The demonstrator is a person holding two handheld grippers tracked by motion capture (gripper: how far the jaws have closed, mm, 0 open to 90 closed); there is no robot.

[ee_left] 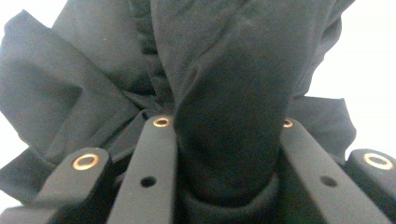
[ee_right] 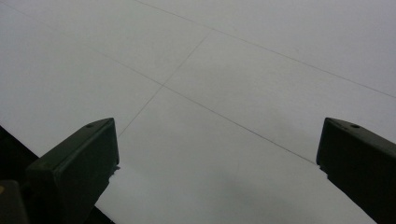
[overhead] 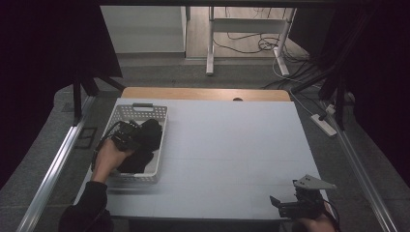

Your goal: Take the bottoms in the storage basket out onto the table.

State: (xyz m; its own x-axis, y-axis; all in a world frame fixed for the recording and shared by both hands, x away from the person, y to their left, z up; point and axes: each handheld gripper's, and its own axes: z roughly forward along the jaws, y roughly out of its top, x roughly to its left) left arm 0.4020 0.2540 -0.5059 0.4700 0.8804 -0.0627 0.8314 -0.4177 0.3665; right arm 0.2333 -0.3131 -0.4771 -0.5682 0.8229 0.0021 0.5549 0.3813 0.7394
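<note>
A black garment (overhead: 145, 145) lies bunched in a white perforated basket (overhead: 140, 112) at the table's left side. My left gripper (overhead: 126, 135) reaches into the basket, held by a hand from the lower left. In the left gripper view its two black jaws press on a thick fold of the black garment (ee_left: 229, 135), which rises between them. My right gripper (overhead: 283, 203) rests near the table's front right corner. In the right gripper view its jaws stand wide apart over the bare white table top (ee_right: 224, 70), and the right gripper (ee_right: 217, 158) holds nothing.
The white table top (overhead: 232, 150) stretches from the basket to the right edge. A wooden strip (overhead: 205, 94) borders its far side. Metal rails (overhead: 53, 169) run along both sides. A desk frame and cables (overhead: 251, 43) stand on the floor beyond.
</note>
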